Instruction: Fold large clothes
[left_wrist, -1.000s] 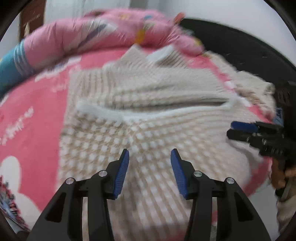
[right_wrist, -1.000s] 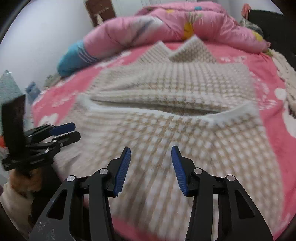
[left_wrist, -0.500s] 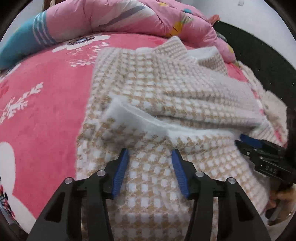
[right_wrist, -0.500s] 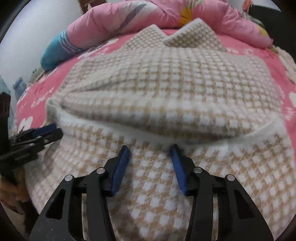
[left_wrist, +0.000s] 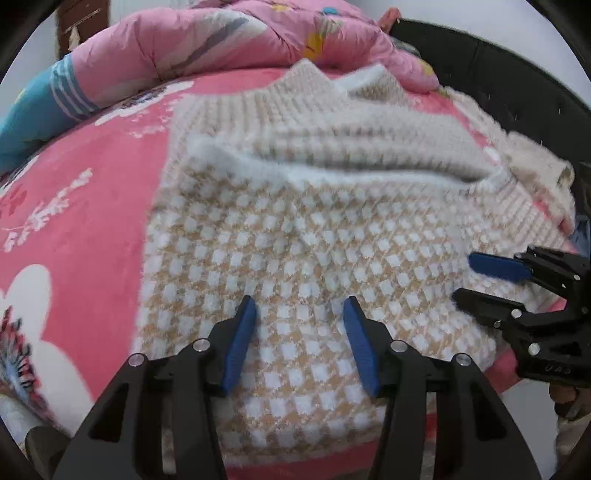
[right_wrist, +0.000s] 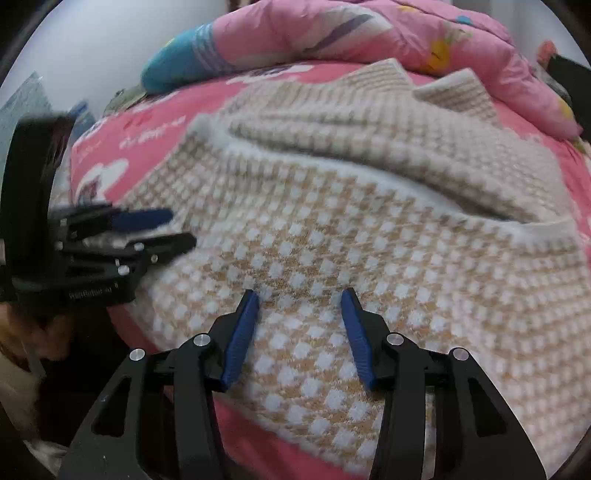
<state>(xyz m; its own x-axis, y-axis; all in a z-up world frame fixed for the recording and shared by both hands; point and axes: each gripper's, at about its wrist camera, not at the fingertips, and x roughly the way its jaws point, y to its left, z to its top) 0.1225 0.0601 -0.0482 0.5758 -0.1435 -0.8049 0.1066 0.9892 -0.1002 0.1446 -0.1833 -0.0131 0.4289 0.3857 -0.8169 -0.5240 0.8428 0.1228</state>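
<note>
A large beige-and-white checked knit sweater (left_wrist: 295, 240) lies folded on a pink bed; it also shows in the right wrist view (right_wrist: 369, 240). Its near part is doubled over, with a fuzzy white edge (left_wrist: 295, 170) running across. My left gripper (left_wrist: 299, 310) is open and empty, just above the near part of the sweater. My right gripper (right_wrist: 301, 299) is open and empty over the sweater's near edge. The right gripper shows at the right of the left wrist view (left_wrist: 476, 277), and the left gripper at the left of the right wrist view (right_wrist: 173, 229).
The pink floral bedspread (left_wrist: 74, 221) lies under the sweater. A rolled pink quilt (left_wrist: 221, 40) with a blue end (left_wrist: 37, 110) lies along the far side. A black headboard (left_wrist: 498, 74) stands at the right. The bed's near edge is just below the grippers.
Both grippers have pulled back from the sweater toward the bed's near edge. Both stay open and empty. The sweater lies as before.
</note>
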